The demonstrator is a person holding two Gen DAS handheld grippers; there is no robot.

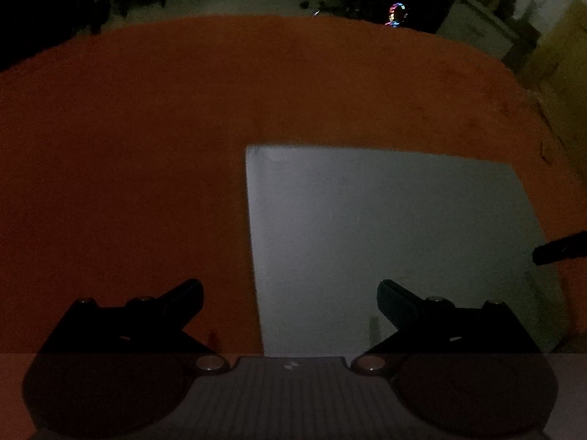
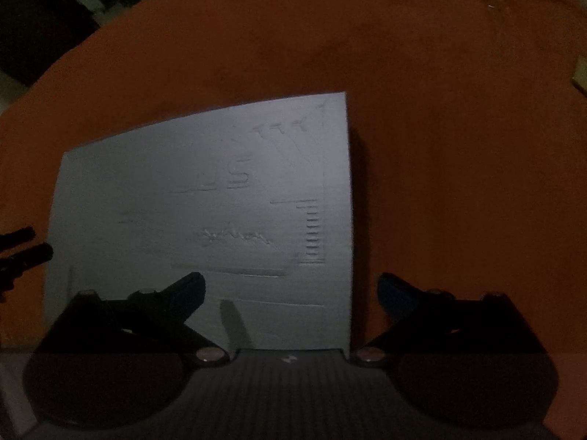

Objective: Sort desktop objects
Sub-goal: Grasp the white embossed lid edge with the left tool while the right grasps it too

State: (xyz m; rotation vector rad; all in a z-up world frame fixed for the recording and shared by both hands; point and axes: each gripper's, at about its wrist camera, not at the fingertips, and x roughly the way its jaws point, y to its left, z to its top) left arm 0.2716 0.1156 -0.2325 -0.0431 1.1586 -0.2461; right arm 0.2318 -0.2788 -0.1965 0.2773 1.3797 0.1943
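Lying flat: embossed grey book [image 2: 205, 212], orange felt tabletop [image 2: 458, 146]

A flat board [image 2: 205, 220] lay on the desk [image 1: 128, 146], toward its near edge, with bare desk to its left, to its right and behind it. The left hand-held gripper [image 1: 290, 300] hung over the board's left edge, one finger above the desk and the other above the board. The right hand-held gripper [image 2: 291, 293] straddled the board's right edge the same way.
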